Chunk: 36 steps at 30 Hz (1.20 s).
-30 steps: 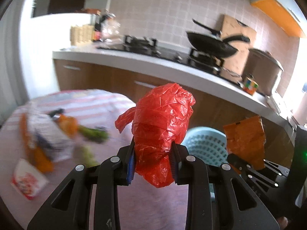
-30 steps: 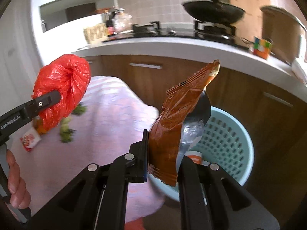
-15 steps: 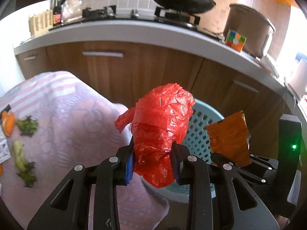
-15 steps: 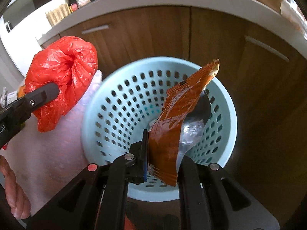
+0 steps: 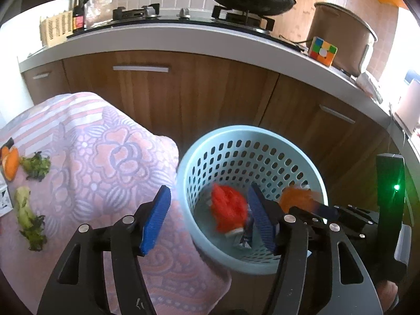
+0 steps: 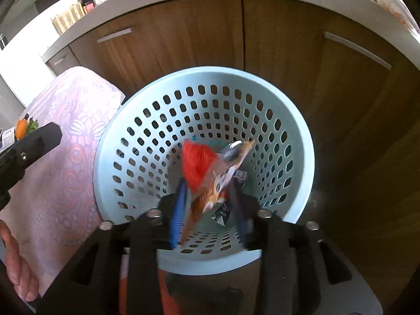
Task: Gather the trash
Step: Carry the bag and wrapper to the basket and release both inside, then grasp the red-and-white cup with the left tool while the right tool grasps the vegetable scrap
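Both grippers are open over the basket [image 5: 262,139] now. A second ago the left gripper [image 5: 210,220] pinched a red bag and the right gripper [image 6: 210,207] pinched an orange wrapper; half a second ago both were still clamped, carried over the rim. Now the left jaws stand wide apart with nothing between the blue pads [image 5: 155,220]. The red bag [image 5: 229,210] shows blurred inside the basket, low against the floor of it. The right jaws have parted too, less widely, and the wrapper [image 6: 220,181] is smeared with motion between them, apparently free and dropping, with the bag just behind it. I judge both pieces released, so this pair is as good as binned.

In the left view the right gripper sits just to the right, at the basket's near rim, its green light on. The left gripper hangs at the near-left rim, straddling the edge of the cloth [image 5: 105,157], tilted down into the basket. A hand [image 6: 18,270] shows at the lower left of the right view.

More trash waits on the cloth: green scraps [image 5: 29,218], orange peel [image 5: 11,162], and a white packet at the far left edge. The task is not finished; those call for another trip back.
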{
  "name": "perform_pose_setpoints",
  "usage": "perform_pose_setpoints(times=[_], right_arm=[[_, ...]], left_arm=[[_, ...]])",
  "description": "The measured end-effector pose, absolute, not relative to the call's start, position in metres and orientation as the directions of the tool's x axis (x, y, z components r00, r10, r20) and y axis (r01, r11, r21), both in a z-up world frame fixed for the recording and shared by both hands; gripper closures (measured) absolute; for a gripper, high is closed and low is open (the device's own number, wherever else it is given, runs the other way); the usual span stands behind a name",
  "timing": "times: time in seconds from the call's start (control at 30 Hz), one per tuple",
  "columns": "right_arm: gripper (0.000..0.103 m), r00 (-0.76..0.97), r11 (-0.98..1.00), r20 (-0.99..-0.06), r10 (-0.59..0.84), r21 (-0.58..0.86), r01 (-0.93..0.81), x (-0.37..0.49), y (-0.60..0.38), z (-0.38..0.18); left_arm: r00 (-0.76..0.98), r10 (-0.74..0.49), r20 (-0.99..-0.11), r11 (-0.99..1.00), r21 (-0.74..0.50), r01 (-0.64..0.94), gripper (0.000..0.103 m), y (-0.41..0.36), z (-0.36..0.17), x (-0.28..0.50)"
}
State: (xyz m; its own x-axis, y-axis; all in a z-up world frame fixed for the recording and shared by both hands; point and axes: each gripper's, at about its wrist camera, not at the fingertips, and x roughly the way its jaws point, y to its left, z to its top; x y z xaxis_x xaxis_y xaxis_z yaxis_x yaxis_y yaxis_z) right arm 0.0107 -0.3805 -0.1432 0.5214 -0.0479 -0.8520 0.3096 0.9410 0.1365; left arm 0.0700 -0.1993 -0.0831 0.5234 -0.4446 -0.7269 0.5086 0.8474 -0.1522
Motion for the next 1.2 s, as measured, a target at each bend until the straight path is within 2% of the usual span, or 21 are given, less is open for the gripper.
perform_pose_setpoints(times=[0.07,0.4,0.73,0.9,1.0,1.2], right_arm=[[0.054,0.535,0.941,-0.843,-0.063,0.129,0.314,0.009,-0.38,-0.138],[0.054,0.614,0.946,-0.789,-0.036,0.171,0.276,0.002,-0.368,-0.107],[0.054,0.722,0.982,-0.689,0.065,0.173,0.077,0.011,-0.289,-0.062],[0.054,0.738,0.988,-0.666,0.113,0.153,-0.013,0.017,-0.243,-0.047],[0.054,0.734,0.988,-0.665,0.138,0.144,-0.055,0.023,-0.219,-0.044],[0.054,0.72,0.983,-0.669,0.185,0.136,-0.126,0.038,-0.175,-0.043]], left_arm=[[0.528,-0.446,-0.722,0.851,-0.16,0.5,0.042,-0.194,-0.081,0.069],[0.576,-0.447,-0.685,0.878,-0.211,0.43,0.042,-0.149,-0.068,0.059],[0.715,-0.322,-0.621,0.946,-0.199,0.254,0.042,-0.042,-0.04,0.037],[0.797,-0.202,-0.57,0.978,-0.167,0.128,0.029,0.025,-0.018,0.027],[0.825,-0.123,-0.552,0.988,-0.145,0.051,0.024,0.061,-0.01,0.023],[0.823,-0.068,-0.564,0.985,-0.168,-0.034,0.019,0.115,-0.014,0.025]])
